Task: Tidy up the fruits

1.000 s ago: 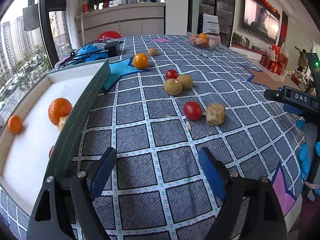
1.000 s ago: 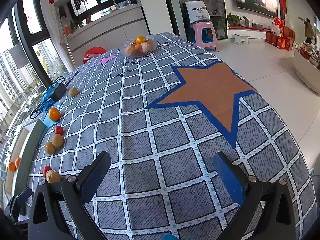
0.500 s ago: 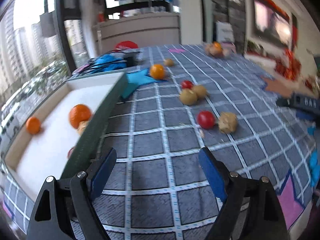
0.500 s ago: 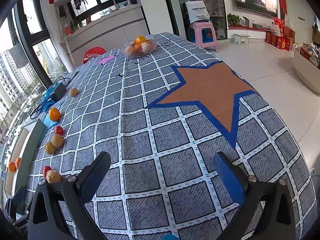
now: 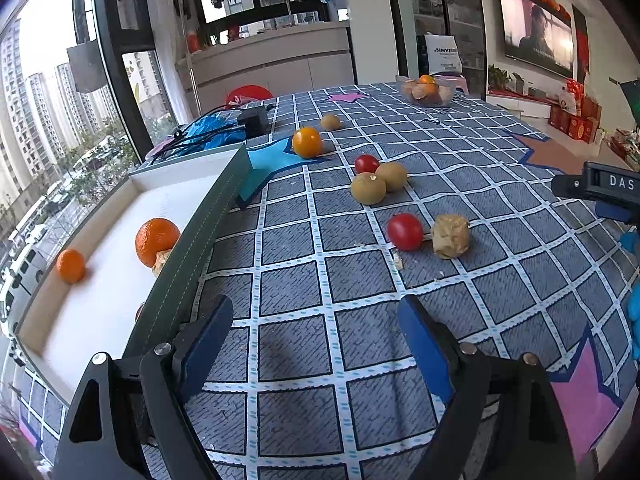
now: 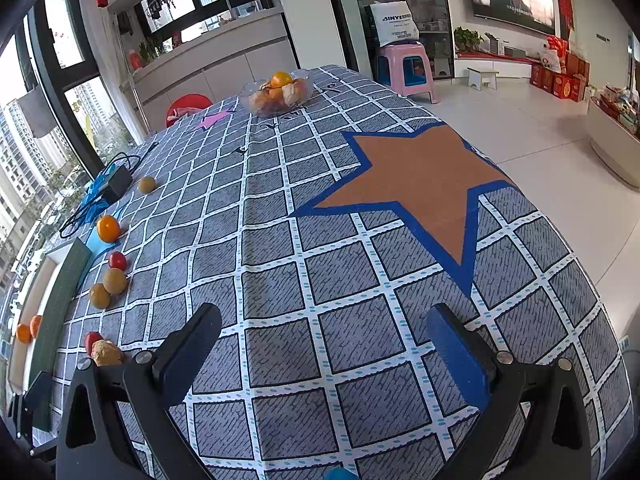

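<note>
Loose on the checked tablecloth (image 5: 360, 360): two red cherry tomatoes, near one (image 5: 405, 231) touching a papery husked fruit (image 5: 451, 236), far one (image 5: 366, 163) beside two brown round fruits (image 5: 368, 188) (image 5: 392, 176). Farther back, a yellow-orange tomato (image 5: 307, 142) on a blue star patch, then a third brown fruit (image 5: 330, 122). At left, green-walled white tray (image 5: 200, 224) holding two oranges, large (image 5: 157, 235) and small (image 5: 71, 265), with a pale husk and a dark red fruit half hidden behind the wall. At the far end, glass bowl (image 6: 279, 90) piled with oranges and husked fruit. Left gripper (image 5: 316, 338) low over the cloth beside the tray, blue-padded jaws spread wide, nothing between. Right gripper (image 6: 324, 344) likewise agape and empty, aimed toward an orange star (image 6: 420, 176). Charger and cable (image 5: 252, 120) near the window.
</note>
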`<state>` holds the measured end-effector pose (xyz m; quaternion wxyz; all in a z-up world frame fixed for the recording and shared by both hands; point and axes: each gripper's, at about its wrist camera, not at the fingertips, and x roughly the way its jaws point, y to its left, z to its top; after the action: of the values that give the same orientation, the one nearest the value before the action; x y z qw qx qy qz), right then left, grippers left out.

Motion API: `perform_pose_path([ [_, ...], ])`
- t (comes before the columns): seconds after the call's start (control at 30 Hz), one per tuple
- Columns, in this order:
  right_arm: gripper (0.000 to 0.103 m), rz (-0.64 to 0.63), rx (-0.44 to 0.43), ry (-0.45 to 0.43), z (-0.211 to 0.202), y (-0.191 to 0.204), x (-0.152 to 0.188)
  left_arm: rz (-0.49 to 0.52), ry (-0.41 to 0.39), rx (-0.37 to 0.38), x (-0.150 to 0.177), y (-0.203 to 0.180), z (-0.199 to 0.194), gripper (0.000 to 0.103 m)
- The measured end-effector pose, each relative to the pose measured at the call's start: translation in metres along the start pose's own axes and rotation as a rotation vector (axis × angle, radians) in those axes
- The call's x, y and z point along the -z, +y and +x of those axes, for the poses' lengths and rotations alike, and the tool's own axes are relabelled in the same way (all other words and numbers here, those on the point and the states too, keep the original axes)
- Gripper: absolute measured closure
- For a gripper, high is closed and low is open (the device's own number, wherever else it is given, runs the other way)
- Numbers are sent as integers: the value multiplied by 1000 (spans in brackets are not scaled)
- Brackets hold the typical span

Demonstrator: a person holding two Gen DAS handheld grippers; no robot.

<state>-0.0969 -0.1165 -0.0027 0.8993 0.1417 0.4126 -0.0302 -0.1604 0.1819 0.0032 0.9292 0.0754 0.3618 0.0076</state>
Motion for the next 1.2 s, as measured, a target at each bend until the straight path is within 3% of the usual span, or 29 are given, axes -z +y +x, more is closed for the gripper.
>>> perform_pose_path([
  [1.2,0,0,3,0,0,0,0,3,-9,-18,1,-5,-3,16],
])
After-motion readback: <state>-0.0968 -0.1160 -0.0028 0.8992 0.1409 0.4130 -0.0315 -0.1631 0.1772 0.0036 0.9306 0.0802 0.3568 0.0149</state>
